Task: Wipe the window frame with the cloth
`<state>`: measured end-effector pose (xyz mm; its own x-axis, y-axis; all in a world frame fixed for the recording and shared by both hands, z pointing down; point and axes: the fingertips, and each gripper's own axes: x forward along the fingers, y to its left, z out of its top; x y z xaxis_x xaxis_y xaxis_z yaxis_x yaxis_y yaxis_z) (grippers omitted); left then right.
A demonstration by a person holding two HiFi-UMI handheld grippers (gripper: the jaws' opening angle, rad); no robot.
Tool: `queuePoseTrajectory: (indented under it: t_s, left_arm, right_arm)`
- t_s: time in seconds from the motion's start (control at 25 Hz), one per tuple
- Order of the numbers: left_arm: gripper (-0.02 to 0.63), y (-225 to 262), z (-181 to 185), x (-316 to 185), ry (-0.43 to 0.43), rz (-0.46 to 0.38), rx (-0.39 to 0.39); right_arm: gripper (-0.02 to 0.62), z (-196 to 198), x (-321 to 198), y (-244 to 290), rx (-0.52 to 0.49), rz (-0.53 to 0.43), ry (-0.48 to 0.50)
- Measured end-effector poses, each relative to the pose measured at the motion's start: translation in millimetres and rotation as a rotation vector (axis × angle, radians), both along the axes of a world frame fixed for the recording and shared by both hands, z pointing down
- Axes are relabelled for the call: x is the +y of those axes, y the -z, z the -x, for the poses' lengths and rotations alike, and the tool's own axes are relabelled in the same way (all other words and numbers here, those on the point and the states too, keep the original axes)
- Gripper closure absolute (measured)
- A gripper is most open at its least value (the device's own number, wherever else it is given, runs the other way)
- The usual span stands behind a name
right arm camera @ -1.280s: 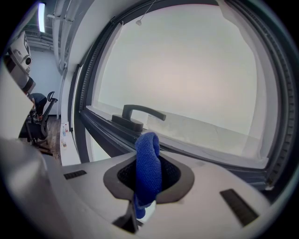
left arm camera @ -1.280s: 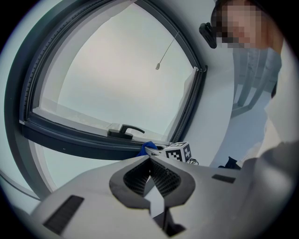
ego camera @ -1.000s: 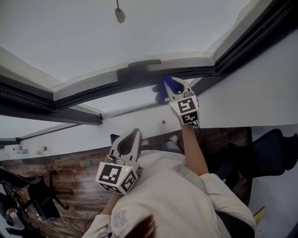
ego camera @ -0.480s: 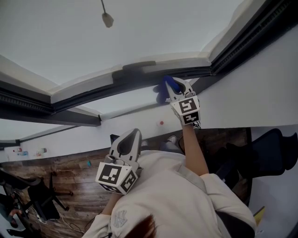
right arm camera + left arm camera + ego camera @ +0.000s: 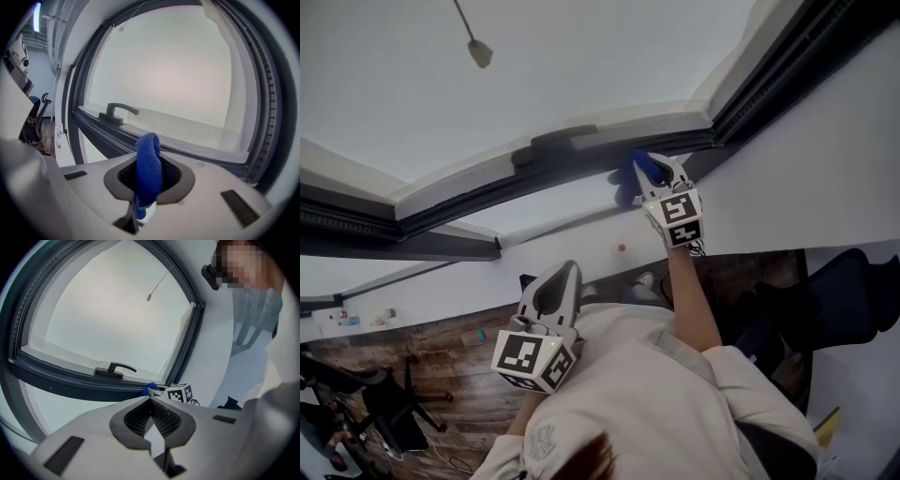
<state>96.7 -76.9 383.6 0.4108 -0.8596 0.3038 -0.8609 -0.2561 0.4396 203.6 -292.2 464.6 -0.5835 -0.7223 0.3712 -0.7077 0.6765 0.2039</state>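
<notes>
The blue cloth [image 5: 148, 164] is sticking up as a folded loop out of the right gripper [image 5: 654, 176], whose jaws are clamping on its lower part. In the head view the fold is sitting at the dark lower rail of the window frame [image 5: 581, 155], near the right-hand corner where the rail is meeting the upright. Whether it is actually pressing on the rail I cannot tell. The window handle [image 5: 117, 112] is lying further left along the same rail, well apart from the cloth. The left gripper [image 5: 151, 414] is hanging low by the person's chest, jaws together on nothing, taking no part.

The step in hand looks to be the wiping stroke along that rail. To do it well, the person should be leaning the soft fold, not the hard jaw tips, into the rail, gripping firmly so the cloth is not dragging out, and running it steadily along the rail's line. The corner is calling for the fold to be tucked right in. At the handle, the cloth should be going round the base rather than snagging on it.
</notes>
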Motion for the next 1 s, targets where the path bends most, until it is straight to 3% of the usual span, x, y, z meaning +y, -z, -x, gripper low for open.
queuePoseTrajectory:
  t_s: [1.0]
  left_arm:
    - [0.601, -2.1, -31.4, -9.5, -0.027, 0.012, 0.004]
  right_arm:
    - [0.546, -46.4, -16.7, 0.8, -0.001, -0.005, -0.071]
